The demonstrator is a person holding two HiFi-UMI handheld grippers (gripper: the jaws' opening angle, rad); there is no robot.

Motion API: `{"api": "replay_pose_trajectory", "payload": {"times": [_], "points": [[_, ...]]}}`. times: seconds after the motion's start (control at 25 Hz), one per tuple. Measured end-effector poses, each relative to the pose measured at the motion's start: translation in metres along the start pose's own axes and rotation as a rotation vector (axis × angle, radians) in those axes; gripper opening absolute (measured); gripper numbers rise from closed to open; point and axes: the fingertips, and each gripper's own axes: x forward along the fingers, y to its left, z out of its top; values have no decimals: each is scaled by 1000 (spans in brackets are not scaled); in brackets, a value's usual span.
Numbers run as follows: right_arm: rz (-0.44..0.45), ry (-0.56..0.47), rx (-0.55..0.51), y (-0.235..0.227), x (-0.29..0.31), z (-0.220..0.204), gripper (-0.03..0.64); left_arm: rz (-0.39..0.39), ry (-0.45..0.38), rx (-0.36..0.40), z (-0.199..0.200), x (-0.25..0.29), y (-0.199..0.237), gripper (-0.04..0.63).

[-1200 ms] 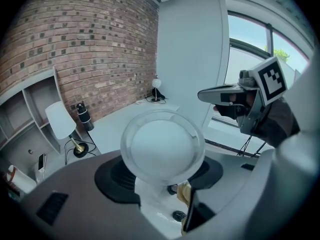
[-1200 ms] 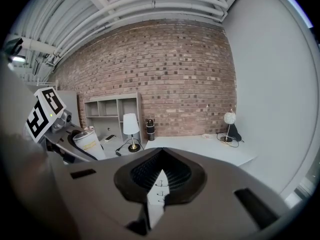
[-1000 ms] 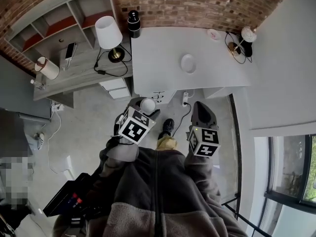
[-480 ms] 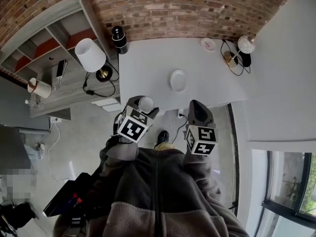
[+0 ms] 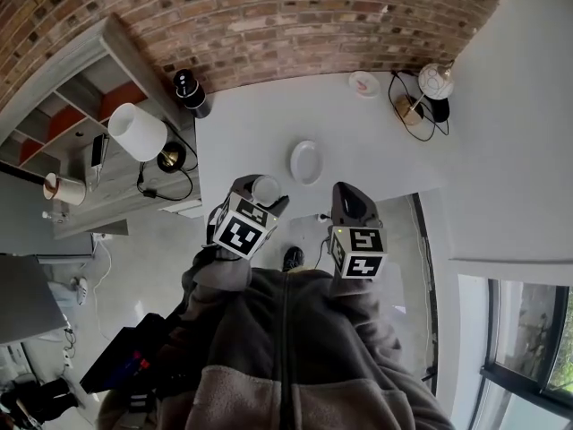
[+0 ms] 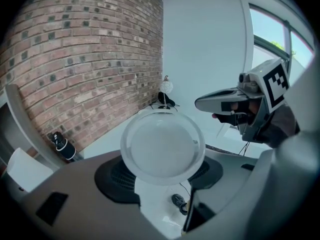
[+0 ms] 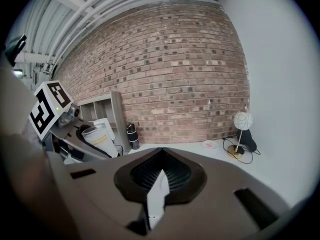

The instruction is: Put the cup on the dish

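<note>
- Left gripper (image 5: 260, 195): jaws pinching a clear cup (image 6: 162, 146) by its sides, open mouth turned toward that gripper's own camera.
- Cup held in the air at the near edge of the white surface (image 5: 376, 141), left of its middle.
- Right gripper (image 5: 346, 197): jaws pressed together with only a thin slit between the pads, just beside the left one and likewise at the near edge.
- White dish (image 5: 305, 162) lying flat on the surface close to the near edge, just beyond the cup and apart from it, with bare surface between the two.
- Small pink saucer (image 5: 363, 82) at the far edge, well apart from the dish.
- Globe lamp (image 5: 436, 81) with a looped black cable (image 5: 400, 101) in the far right corner.
- Dark cylinder (image 5: 189, 90) with a pale ring in the far left corner, against the brick wall (image 5: 295, 16).
- Off the left edge, a grey shelf unit (image 5: 81, 115) carrying a table lamp with a white shade (image 5: 137, 133).
- On the floor below the near edge, between the two grippers, a dark shoe (image 5: 293, 258).
</note>
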Motion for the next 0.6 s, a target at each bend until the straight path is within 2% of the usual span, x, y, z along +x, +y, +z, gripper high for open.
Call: {"api": "replay_pose_trajectory", "payload": {"times": [0.24, 0.6], "points": [[14, 31, 50, -26, 16, -7, 2, -29, 11, 37, 19, 25, -8, 256], [15, 79, 93, -26, 32, -18, 2, -73, 71, 48, 11, 45, -5, 256]]}}
